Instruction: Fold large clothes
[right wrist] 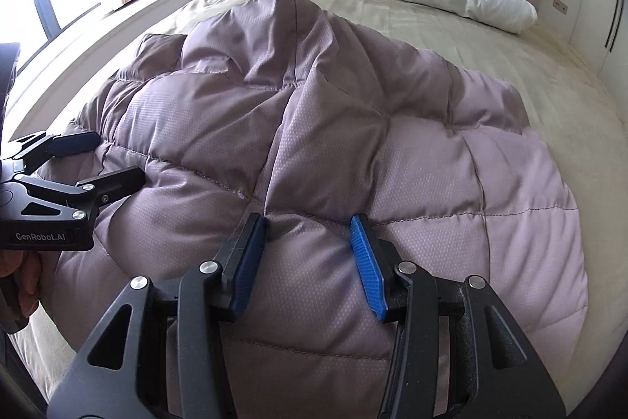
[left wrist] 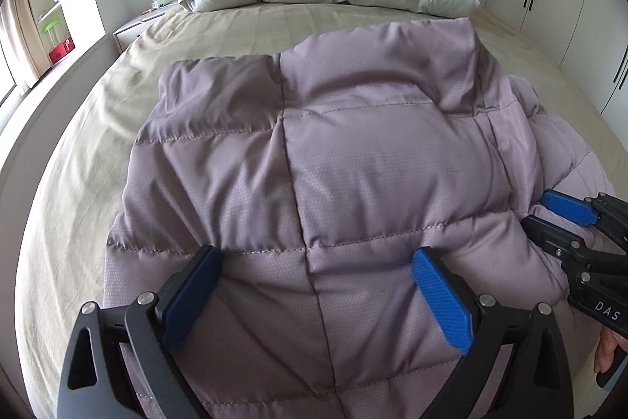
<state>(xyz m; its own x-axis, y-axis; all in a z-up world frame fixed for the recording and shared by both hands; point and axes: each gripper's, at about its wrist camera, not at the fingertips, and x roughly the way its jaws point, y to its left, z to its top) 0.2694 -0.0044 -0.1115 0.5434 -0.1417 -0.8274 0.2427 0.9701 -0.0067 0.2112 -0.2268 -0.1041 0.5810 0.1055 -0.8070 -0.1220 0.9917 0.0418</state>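
The mauve quilted coat (left wrist: 353, 152) lies lengthwise ahead; left gripper (left wrist: 314, 262) and right gripper (right wrist: 310, 234) spread apart, seemingly pressing its near end.

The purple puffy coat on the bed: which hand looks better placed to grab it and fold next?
Probably the right gripper: its jaws are closer together with a ridge of the coat bunched between them. The left gripper gapes wide over flat fabric.

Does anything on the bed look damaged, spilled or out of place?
Nothing looks damaged or spilled. The mauve quilted down jacket lies bunched and uneven on the beige bedsheet, with one part standing up in a peak.
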